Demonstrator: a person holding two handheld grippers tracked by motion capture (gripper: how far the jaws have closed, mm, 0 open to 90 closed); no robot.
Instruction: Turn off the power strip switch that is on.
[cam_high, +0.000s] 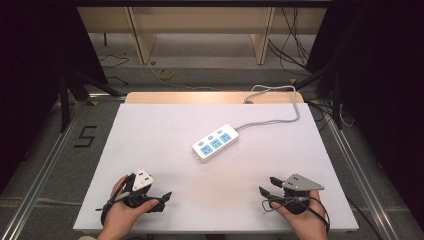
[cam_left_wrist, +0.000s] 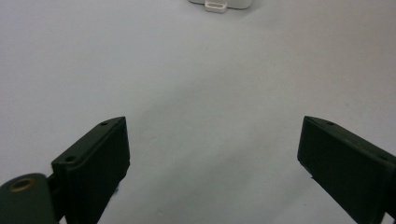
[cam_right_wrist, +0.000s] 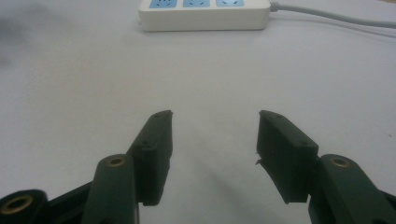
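Nothing on the table appears to have been handled so far; judged from the layout, the work with the power strip (cam_high: 215, 142) stands at its start and every step remains. The power strip lies flat near the centre of the white table (cam_high: 150, 130), set on a diagonal, well apart from both grippers; its grey cable (cam_high: 280, 115) runs from its far end toward the back edge of the table and drops off there. The left gripper (cam_high: 162, 197) rests low at the near left edge, held in the person's left hand (cam_high: 122, 212), jaws pointing inward; in the left gripper view the two black jaws stand wide apart with bare table between them, and the end tab of the strip (cam_left_wrist: 217, 5) shows far ahead. The right gripper (cam_high: 267, 185) rests at the near right edge in the right hand (cam_high: 305, 217); in the right gripper view its jaws are likewise spread with nothing between them, and the strip (cam_right_wrist: 204, 16) lies ahead, long side on. Neither gripper touches the strip; an approach, a grasp and whatever follows are still to be done. Count: one power strip; three blue socket faces on it, with three small blue buttons beside them, as far as the high view resolves; one cable; no plug or other loose item on the table surface; two grippers, one per hand.
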